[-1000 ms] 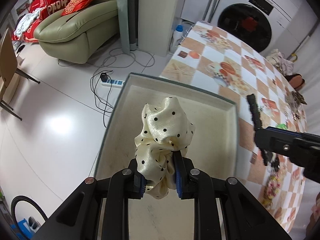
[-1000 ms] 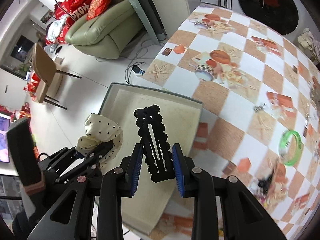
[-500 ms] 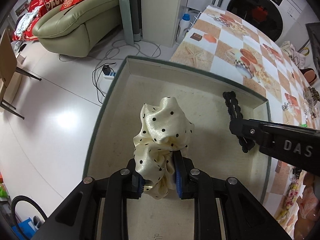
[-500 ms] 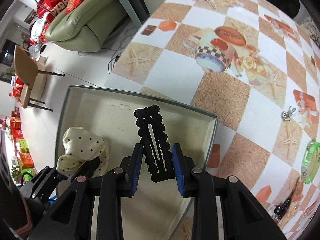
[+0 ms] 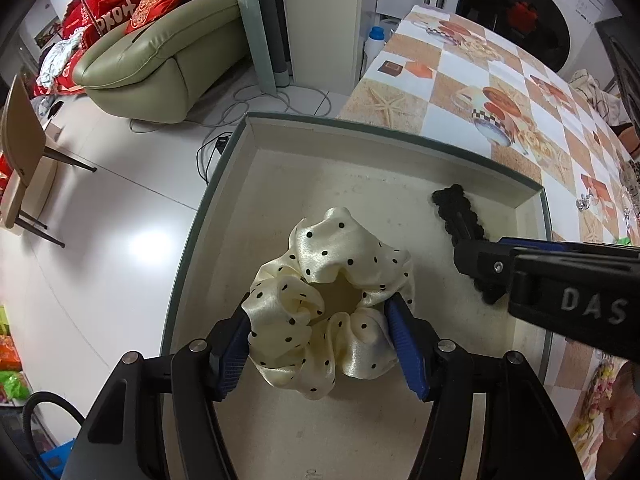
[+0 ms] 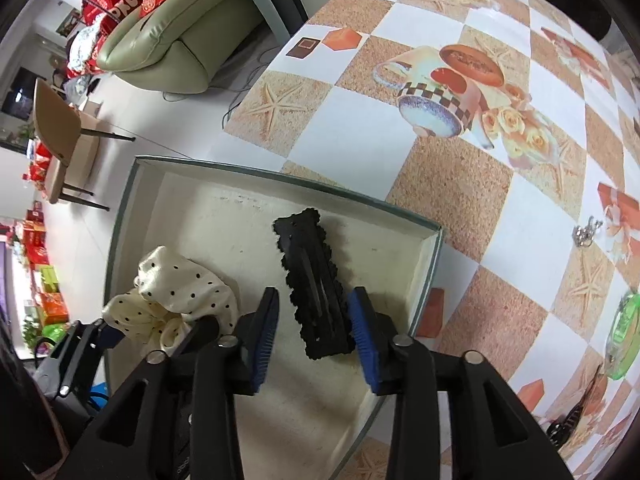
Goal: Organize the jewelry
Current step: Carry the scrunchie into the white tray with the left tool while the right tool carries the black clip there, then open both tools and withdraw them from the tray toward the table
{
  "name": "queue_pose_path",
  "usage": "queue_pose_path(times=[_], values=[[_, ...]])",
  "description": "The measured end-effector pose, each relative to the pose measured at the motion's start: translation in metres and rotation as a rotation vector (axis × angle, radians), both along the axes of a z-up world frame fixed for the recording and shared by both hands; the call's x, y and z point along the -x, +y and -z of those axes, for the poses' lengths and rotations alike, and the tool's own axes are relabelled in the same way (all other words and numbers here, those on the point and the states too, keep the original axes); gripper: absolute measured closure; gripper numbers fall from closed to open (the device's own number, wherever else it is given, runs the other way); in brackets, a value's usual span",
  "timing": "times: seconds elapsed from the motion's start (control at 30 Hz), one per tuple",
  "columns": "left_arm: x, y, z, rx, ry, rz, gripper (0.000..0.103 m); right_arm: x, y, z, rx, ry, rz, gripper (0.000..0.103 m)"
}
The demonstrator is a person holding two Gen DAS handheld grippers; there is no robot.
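One scrunchie [image 5: 332, 300], one black hair clip [image 6: 314, 292], one tray [image 5: 360, 168], both grippers' jaws spread

On the black plastic body of the right gripper [image 5: 568, 280], at the right edge of your left wrist view, you can read the raised grey letters "DAS". On the red fabric cushions [image 5: 132, 0] on the pale green sofa [image 5: 160, 52], you can make out "HAPPY WEDDING"; the larger white lettering below it is not legible.
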State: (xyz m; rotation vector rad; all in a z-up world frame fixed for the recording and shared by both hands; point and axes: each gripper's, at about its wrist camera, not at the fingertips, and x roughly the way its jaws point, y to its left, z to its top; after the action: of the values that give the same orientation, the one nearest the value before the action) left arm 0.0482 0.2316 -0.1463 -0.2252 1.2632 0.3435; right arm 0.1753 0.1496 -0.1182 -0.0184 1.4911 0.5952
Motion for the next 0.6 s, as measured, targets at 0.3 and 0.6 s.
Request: queue_pose_path(times=[0.3, 0.6], values=[[0.01, 0.0, -0.013, -0.026, -0.024, -0.042, 0.0, 0.004, -0.021, -0.031, -0.136, -0.004, 0.066, 0.037], [0.018, -0.005, -0.03, -0.035, -0.033, -0.026, 0.0, 0.01, -0.042, -0.057, -0.214, 0.003, 0.119, 0.023]])
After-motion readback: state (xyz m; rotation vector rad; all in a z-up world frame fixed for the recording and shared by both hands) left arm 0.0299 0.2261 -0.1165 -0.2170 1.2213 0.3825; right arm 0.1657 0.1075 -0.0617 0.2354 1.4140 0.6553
